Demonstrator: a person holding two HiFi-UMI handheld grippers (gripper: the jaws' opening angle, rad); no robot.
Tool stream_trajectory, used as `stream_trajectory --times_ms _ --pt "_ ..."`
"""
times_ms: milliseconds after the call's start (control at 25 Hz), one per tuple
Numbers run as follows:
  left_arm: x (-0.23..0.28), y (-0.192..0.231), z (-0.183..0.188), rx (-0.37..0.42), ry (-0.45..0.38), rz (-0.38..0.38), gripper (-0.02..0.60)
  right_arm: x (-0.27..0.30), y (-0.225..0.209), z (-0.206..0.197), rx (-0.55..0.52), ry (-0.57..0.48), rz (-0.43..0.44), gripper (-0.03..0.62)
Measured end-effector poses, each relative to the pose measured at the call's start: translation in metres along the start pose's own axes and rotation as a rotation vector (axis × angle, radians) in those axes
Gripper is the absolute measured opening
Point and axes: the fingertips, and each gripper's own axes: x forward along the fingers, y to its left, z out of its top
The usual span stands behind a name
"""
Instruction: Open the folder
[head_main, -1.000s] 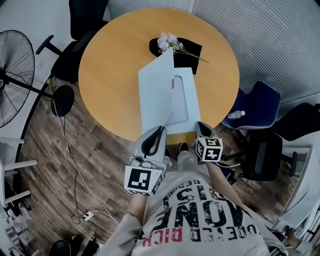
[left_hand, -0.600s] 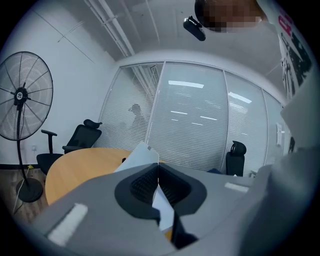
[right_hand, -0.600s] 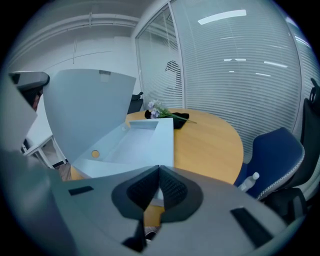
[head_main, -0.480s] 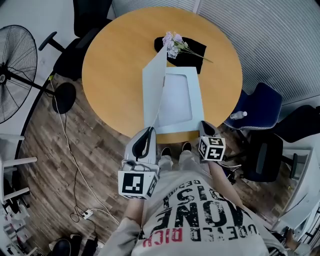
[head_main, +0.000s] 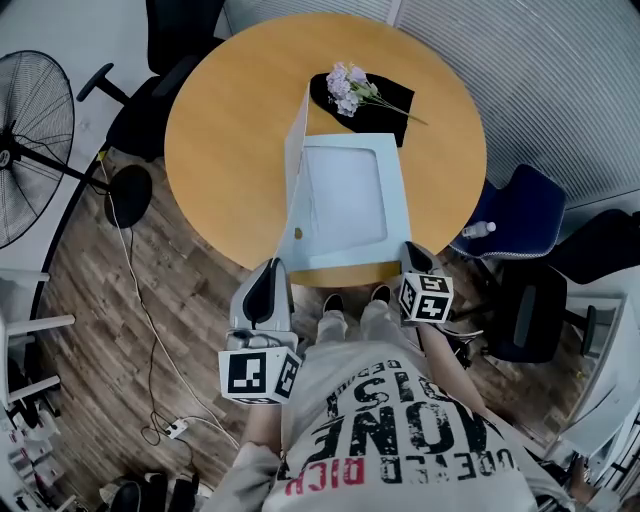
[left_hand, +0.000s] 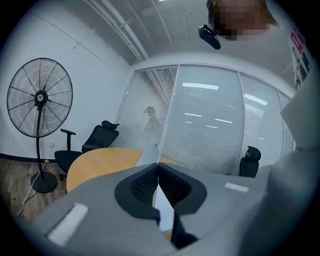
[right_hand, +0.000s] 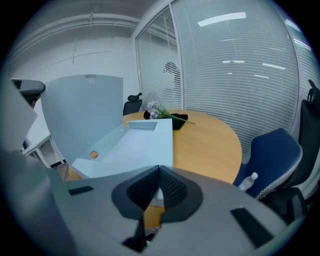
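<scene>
A light-blue folder (head_main: 345, 195) lies on the round wooden table (head_main: 230, 130), its near edge at the table's front rim. Its cover (head_main: 293, 170) stands almost upright along the left side, so the inside shows. My left gripper (head_main: 274, 264) is shut on the cover's near corner; the thin sheet (left_hand: 149, 154) runs edge-on between the jaws of that gripper (left_hand: 158, 165). My right gripper (head_main: 409, 248) is shut on the folder's near right corner. In the right gripper view the raised cover (right_hand: 82, 115) stands left of the open tray-like base (right_hand: 135, 145), beyond the right gripper (right_hand: 159, 167).
Lilac flowers (head_main: 350, 88) lie on a black cloth (head_main: 385, 105) just behind the folder. A standing fan (head_main: 30, 150) and a black chair (head_main: 160, 40) are at the left. A blue chair (head_main: 515, 210) with a bottle (head_main: 480, 228) stands at the right. Cables trail over the wooden floor.
My left gripper has drawn left and back toward the person with the cover, which swung from leaning over the folder to standing nearly upright. The right gripper stayed put.
</scene>
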Motion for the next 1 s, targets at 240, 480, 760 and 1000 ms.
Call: stream_trajectory --times_ms 240,480,760,1000 --pt "-0.009 0.027 -0.001 -0.03 -0.009 0.064 0.015 0.001 0.0 0.0 -0.001 0.0 -0.007 0.012" --pt "-0.019 0.056 -0.005 -0.054 -0.006 0.144 0.015 0.001 0.0 0.0 -0.001 0.0 -0.014 0.012" --pt "-0.027 0.078 -0.012 -0.056 0.001 0.21 0.018 0.001 0.0 -0.001 -0.008 -0.004 -0.012 0.012" --pt "-0.036 0.107 -0.022 -0.07 0.02 0.293 0.021 0.001 0.0 0.0 -0.011 -0.003 -0.01 0.012"
